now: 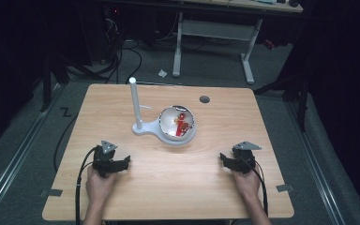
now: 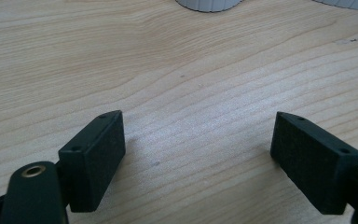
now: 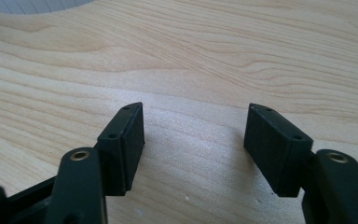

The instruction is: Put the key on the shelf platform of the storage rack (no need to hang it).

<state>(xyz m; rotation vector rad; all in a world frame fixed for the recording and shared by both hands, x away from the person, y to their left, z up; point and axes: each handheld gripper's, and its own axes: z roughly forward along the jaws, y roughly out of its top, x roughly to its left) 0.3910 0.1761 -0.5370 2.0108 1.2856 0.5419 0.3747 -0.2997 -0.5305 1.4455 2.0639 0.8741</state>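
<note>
A white bowl [image 1: 178,125] with red pieces [image 1: 182,124] inside sits at the middle of the wooden table [image 1: 168,173]. It joins a white base carrying an upright white post [image 1: 134,103] on its left. My left gripper [image 1: 122,164] rests near the front left of the table, open, with bare wood between its jaws [image 2: 198,140]. At the front right, my right gripper [image 1: 226,160] is open too and holds nothing [image 3: 193,135]. Both lie well short of the bowl.
A dark round hole [image 1: 205,99] marks the table's far right part. The white base's edge [image 2: 209,4] shows at the top of the left gripper view. Beyond the table stand a desk frame [image 1: 213,33] and cables on the floor.
</note>
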